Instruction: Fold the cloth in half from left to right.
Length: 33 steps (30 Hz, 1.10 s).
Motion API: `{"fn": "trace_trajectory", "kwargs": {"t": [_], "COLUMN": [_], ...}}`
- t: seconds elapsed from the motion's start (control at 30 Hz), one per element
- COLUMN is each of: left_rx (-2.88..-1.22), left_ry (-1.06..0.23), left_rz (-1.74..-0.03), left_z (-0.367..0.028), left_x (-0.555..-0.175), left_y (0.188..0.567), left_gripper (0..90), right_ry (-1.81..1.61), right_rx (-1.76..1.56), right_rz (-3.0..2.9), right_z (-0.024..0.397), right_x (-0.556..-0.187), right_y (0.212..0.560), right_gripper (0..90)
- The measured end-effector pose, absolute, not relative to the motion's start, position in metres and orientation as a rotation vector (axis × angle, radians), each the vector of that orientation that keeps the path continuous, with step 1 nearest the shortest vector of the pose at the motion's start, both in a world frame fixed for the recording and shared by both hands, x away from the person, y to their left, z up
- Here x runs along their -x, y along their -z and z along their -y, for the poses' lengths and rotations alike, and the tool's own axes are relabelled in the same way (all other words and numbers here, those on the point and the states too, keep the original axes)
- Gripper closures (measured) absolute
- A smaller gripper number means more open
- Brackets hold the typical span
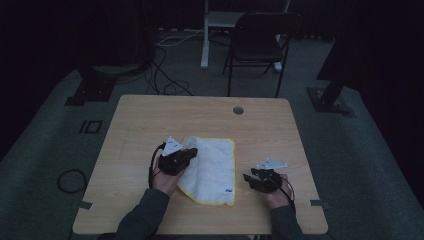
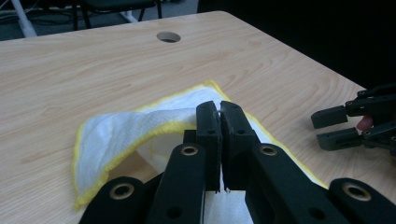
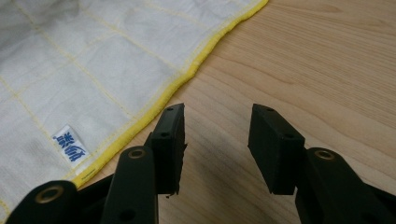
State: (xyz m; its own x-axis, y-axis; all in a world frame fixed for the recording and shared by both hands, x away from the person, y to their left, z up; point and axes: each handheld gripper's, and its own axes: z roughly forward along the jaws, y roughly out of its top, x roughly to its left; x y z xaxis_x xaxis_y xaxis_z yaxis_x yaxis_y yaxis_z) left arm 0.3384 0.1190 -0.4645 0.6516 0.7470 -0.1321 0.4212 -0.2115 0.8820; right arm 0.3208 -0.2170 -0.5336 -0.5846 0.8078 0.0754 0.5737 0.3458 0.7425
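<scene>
Room: dim, grey carpeted floor (image 1: 45, 150) all round; a black folding chair (image 1: 260, 42) and loose cables (image 1: 165, 75) lie beyond the far edge.
Surface: pale wooden surface (image 1: 150, 115), rounded corners, a round cable hole (image 1: 238, 110) near its far edge.
Cloth: white cloth (image 1: 212, 165) with a yellow hem sits at the middle of the surface, nearer the person's edge; its near hem comes close to that edge, with bare wood left before it.
Cloth label: small white tag with blue print (image 3: 71, 143) lies just inside the hem, close to the right gripper.
Left gripper: left gripper (image 1: 192, 151) is over the cloth's left side, jaws clenched on a fold of the cloth; the left gripper view shows the yellow hem (image 2: 140, 135) lifted and curling over toward the jaws.
Right gripper: right gripper (image 1: 247, 177) rests off the cloth, just beside its right hem, jaws released with bare wood between them; the hem passes just left of them in the right gripper view.
Open room: far half of the surface is bare wood; bare strips also run along the left and right edges, wider on the left.
Hands: sleeves enter from the near edge, well apart.
</scene>
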Motion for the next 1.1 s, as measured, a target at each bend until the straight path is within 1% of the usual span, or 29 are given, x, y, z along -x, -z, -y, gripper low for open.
{"fn": "trace_trajectory", "kwargs": {"t": [0.63, 1.1], "left_rx": [-1.876, -1.919], "left_ry": [-0.361, -0.33], "left_rz": [-0.884, -0.855], "left_z": [-0.095, -0.074], "left_x": [-0.339, -0.344], "left_y": [0.469, 0.48], "left_gripper": [88.0, 88.0], "right_ry": [-1.084, -1.081], "right_rx": [-1.236, -1.235], "right_rz": [-2.31, -2.314], "right_z": [0.217, 0.216], "right_x": [-0.321, -0.32], "right_y": [0.535, 0.536], "right_gripper": [56.0, 56.0]}}
